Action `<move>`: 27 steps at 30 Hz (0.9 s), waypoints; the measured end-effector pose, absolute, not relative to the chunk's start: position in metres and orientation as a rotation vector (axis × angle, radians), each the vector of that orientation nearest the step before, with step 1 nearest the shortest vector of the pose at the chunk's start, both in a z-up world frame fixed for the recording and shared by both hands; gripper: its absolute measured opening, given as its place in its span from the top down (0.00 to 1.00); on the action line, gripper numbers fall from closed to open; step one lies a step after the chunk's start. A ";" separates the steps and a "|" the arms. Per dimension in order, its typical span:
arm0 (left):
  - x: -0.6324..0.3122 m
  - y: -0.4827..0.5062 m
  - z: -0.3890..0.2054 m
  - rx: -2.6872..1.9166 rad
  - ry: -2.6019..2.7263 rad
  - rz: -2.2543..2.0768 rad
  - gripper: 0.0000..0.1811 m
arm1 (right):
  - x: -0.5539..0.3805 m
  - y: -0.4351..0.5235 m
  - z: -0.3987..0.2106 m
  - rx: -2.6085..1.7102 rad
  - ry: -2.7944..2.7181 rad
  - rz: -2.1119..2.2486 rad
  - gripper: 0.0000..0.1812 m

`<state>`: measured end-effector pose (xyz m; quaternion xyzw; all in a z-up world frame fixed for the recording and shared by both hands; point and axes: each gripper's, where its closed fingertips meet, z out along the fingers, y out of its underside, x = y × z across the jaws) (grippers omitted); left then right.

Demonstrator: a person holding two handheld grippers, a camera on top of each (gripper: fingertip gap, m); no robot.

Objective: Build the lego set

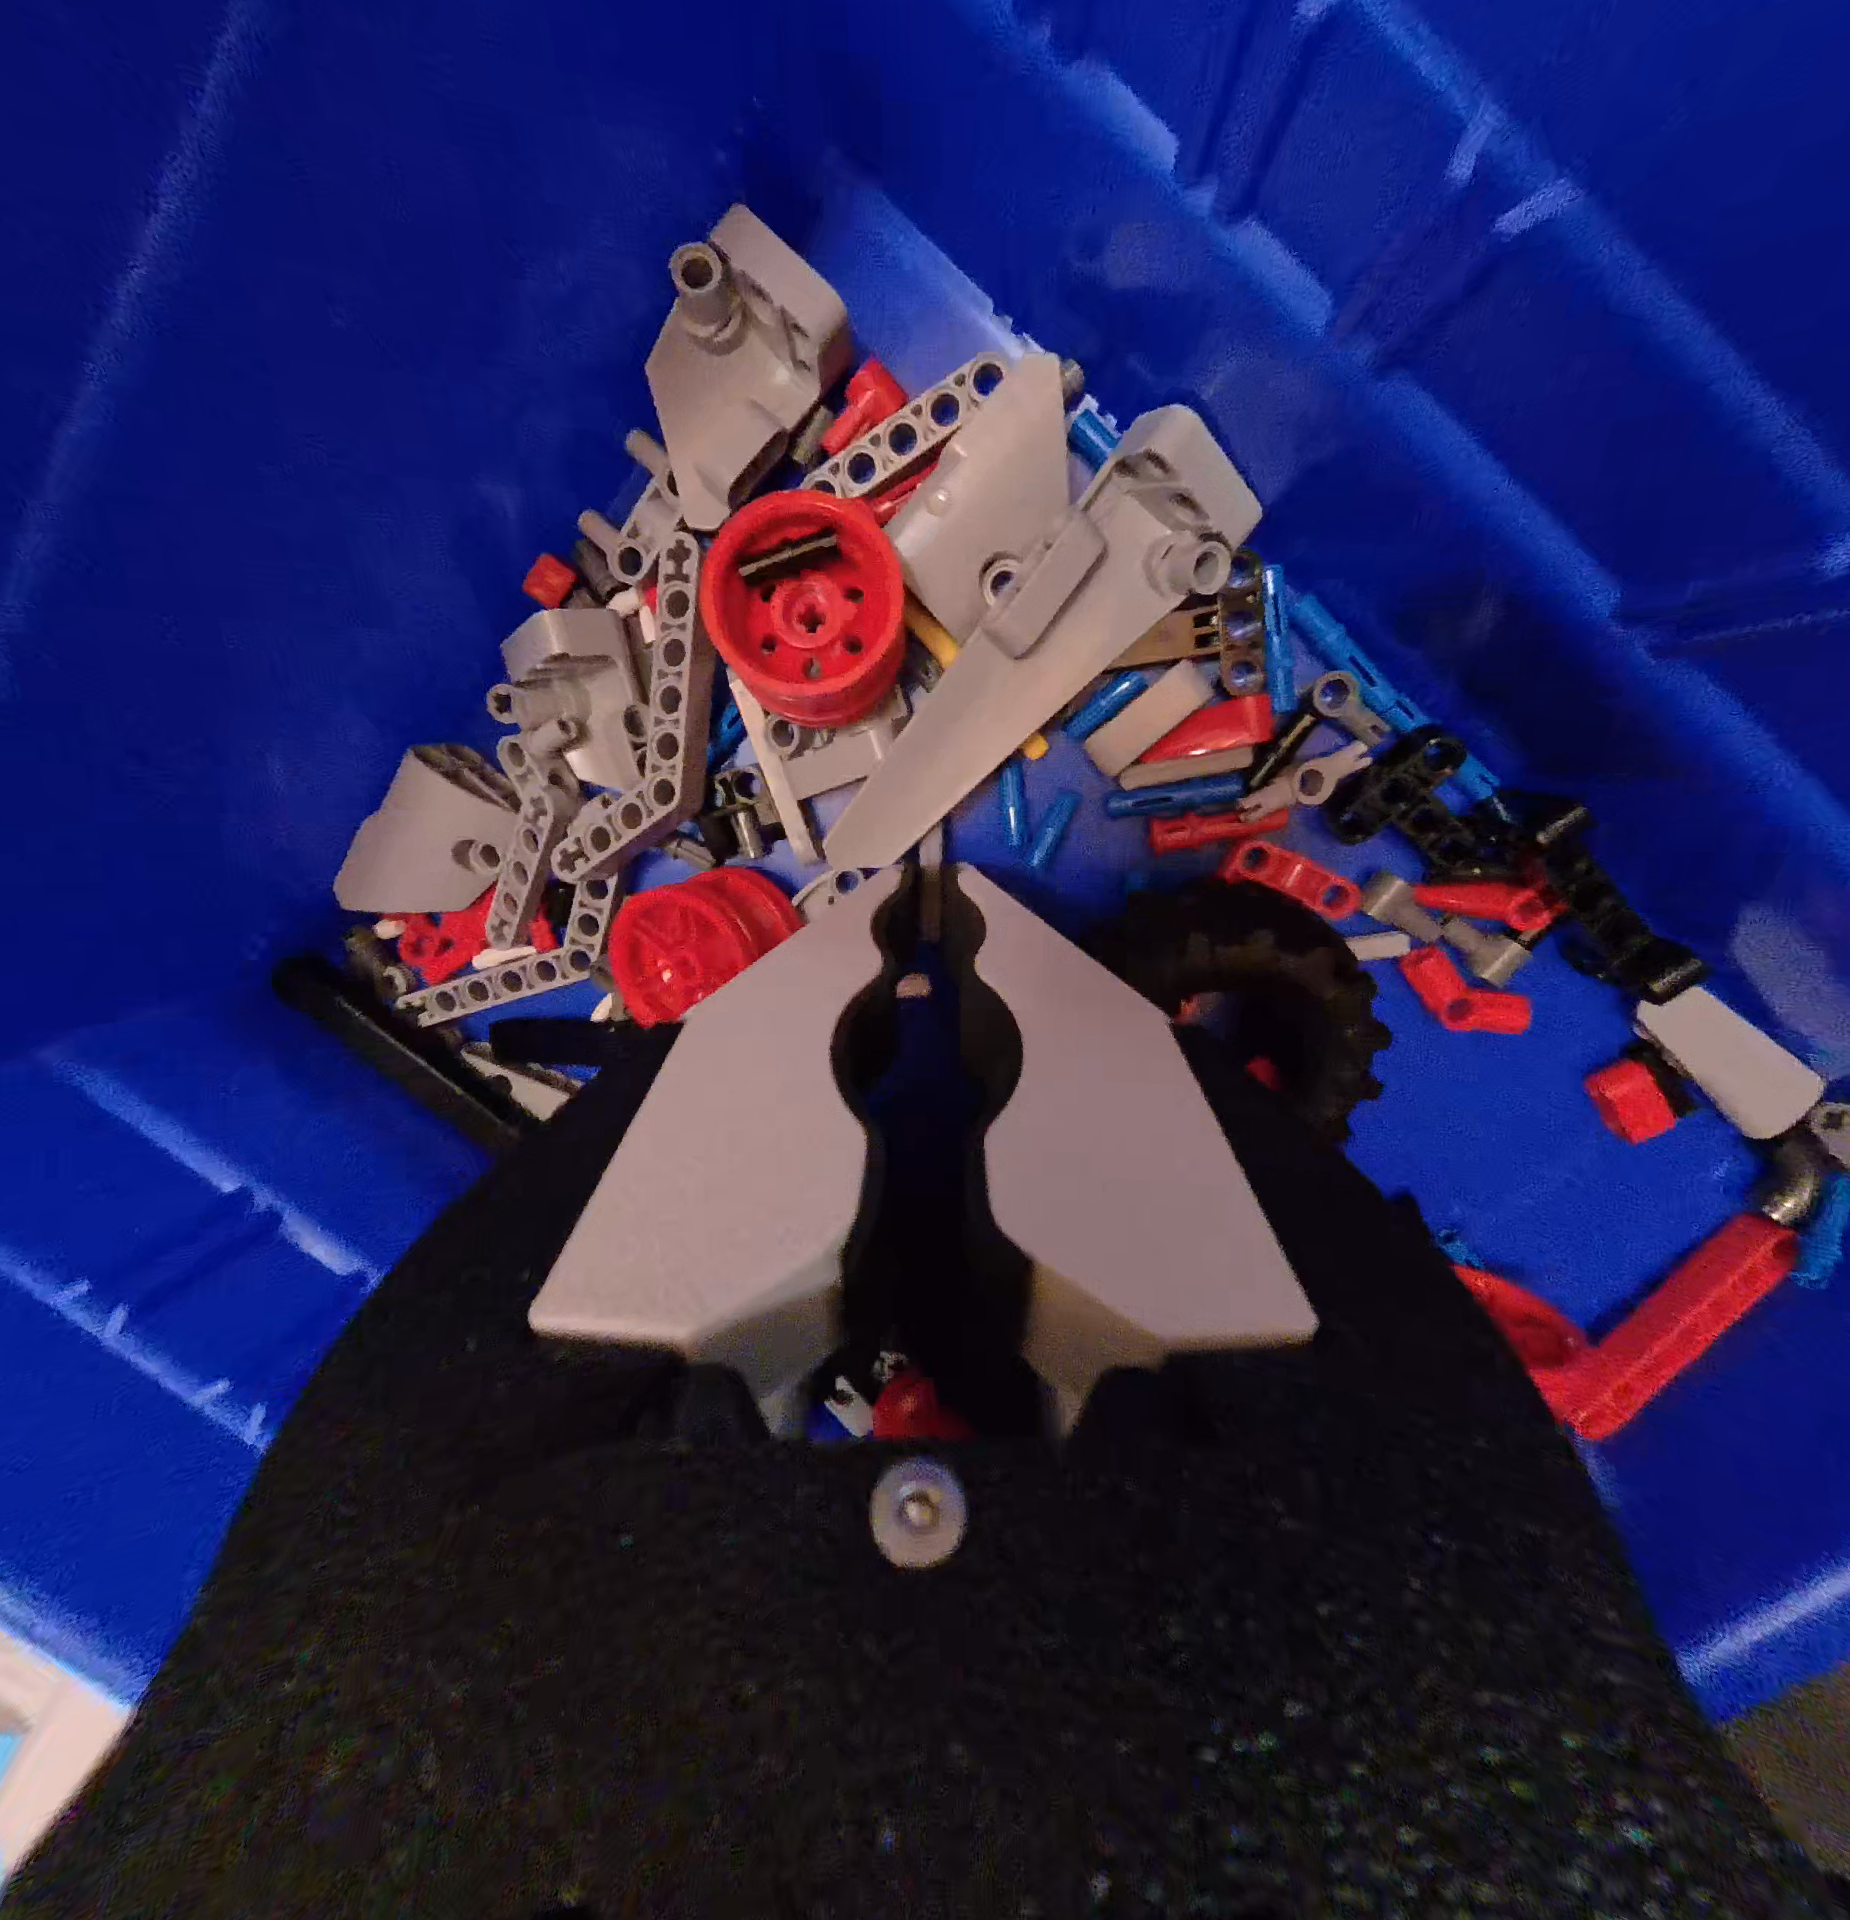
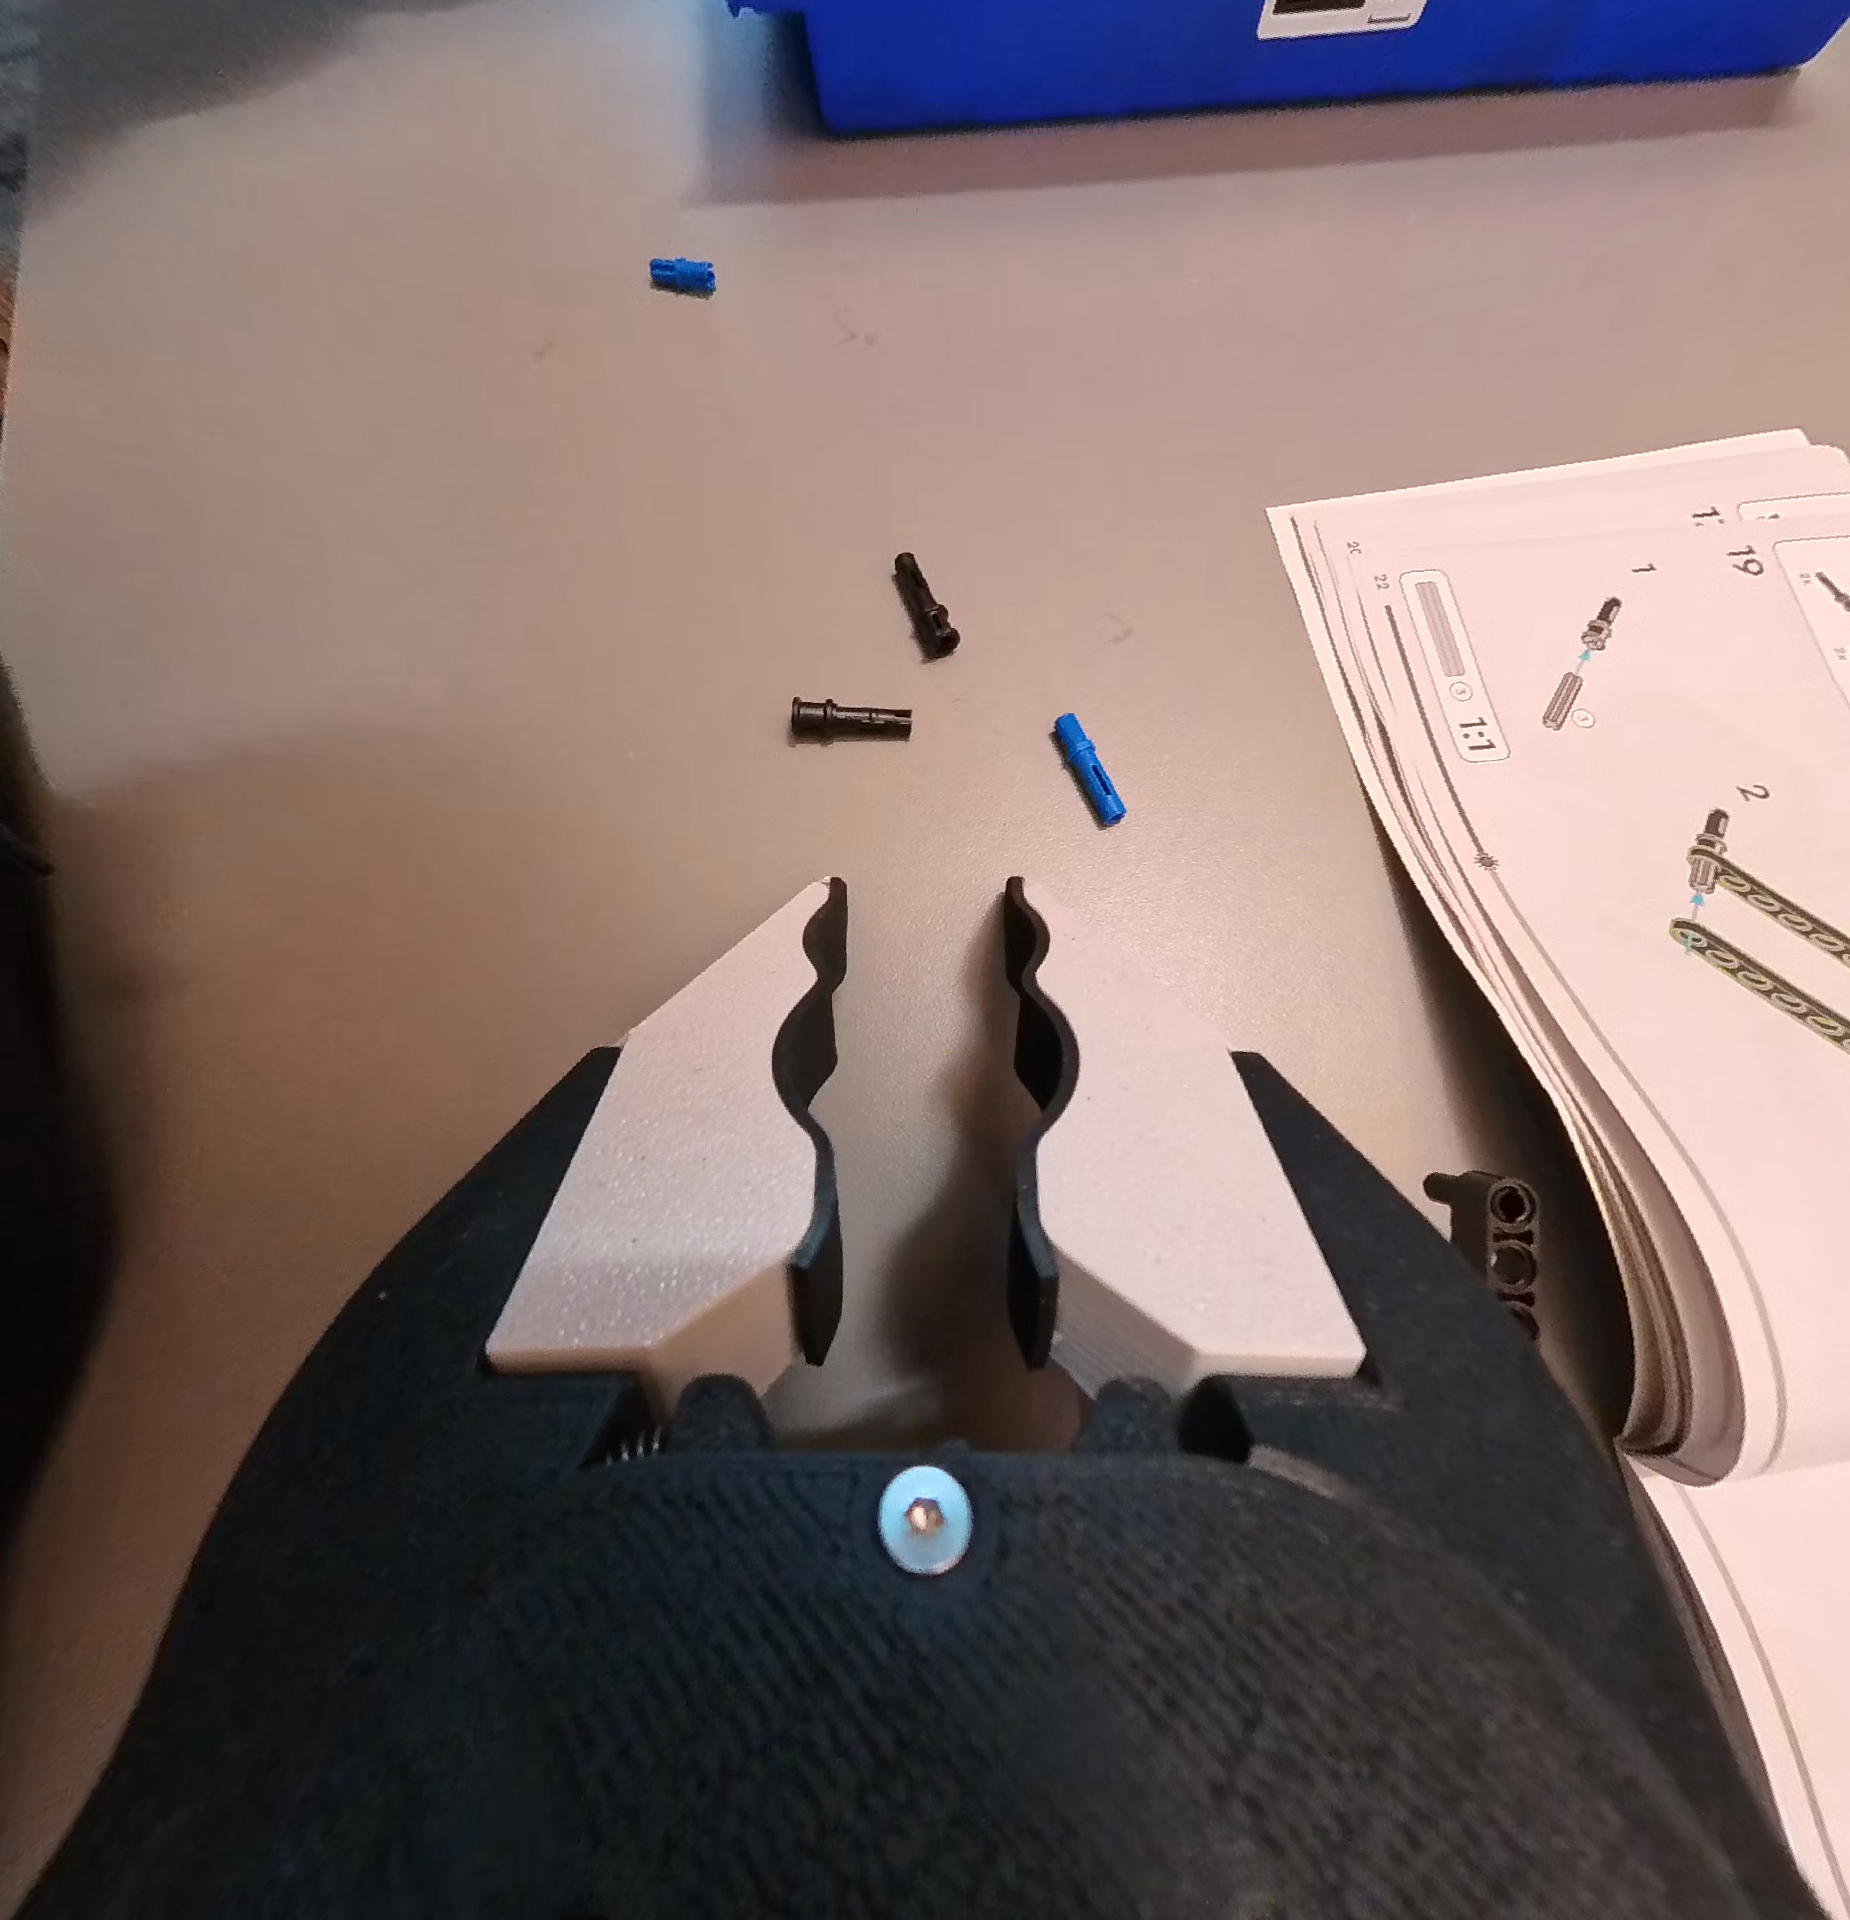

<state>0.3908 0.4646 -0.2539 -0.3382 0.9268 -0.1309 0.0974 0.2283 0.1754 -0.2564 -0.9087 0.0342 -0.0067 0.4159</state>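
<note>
Left gripper (image 1: 926, 883), jaws nearly closed on a thin grey axle (image 1: 936, 894) at frame centre, above the bin's (image 1: 1523, 416) pile; right gripper (image 2: 926, 883) half-open before four pins (image 2: 851, 719): light, rigid, slippery, best pinched mid-shaft.

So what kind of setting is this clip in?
Probably a hobby or work table set up for Lego building: a plain grey tabletop, an open instruction booklet, loose pins laid out, and a blue bin of parts. Home or lab, I cannot tell.
</note>
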 end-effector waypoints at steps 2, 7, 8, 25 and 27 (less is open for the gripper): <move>0.386 0.459 -0.232 -1.015 2.681 -0.483 0.99 | 0.228 0.175 -0.256 -2.282 0.087 -0.015 0.84; 0.347 0.403 -0.142 -0.958 2.474 -0.932 0.99 | 0.228 0.175 -0.256 -2.280 0.095 -0.002 0.85; 0.336 0.387 -0.130 -0.946 2.451 -0.979 0.99 | 0.228 0.175 -0.256 -2.280 0.095 -0.001 0.84; 0.215 0.226 -0.254 -1.068 2.662 -1.000 0.99 | 0.224 0.176 -0.257 -2.285 0.047 -0.023 0.83; 0.211 0.223 -0.258 -1.053 2.674 -0.995 0.99 | 0.224 0.176 -0.257 -2.285 0.047 -0.022 0.83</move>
